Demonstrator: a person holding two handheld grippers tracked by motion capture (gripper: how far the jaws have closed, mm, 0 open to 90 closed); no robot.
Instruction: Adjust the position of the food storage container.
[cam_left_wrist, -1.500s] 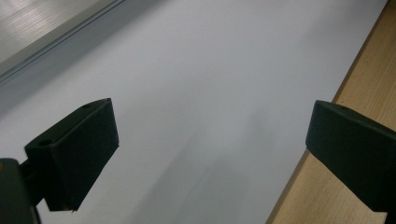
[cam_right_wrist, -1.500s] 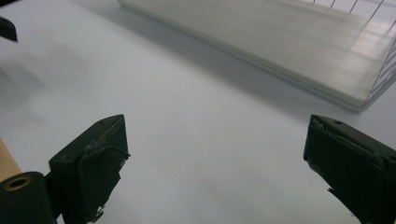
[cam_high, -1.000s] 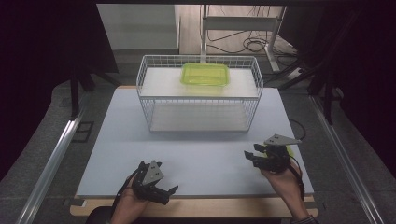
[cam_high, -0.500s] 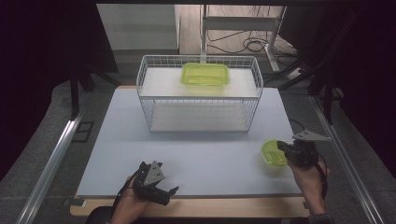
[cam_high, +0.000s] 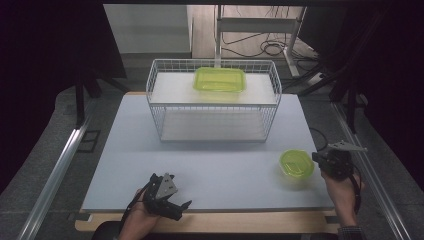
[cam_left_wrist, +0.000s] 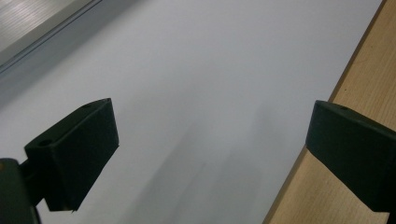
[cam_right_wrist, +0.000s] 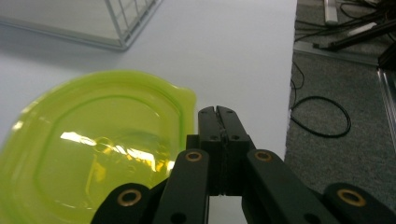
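Altogether two green containers (cam_high: 297, 163), one wire basket (cam_high: 214, 102), two tongs (cam_high: 320, 159).

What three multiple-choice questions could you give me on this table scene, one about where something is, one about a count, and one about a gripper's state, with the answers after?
1. Where is the round green container?
A. On the table, right beside the right gripper
B. Inside the wire basket
C. Between the left gripper's jaws

2. How many green containers are in sight?
A. One
B. Two
C. Four

3. How do the left gripper's jaws stand?
A. Shut tight
C. Closed on a lid
B. Wide apart with nothing between them

Answers:
1 A: the high view shows it on the white table by the right gripper.
2 B: the round one, plus a rectangular green container on the basket.
3 B: the left gripper view shows bare table between the jaws.
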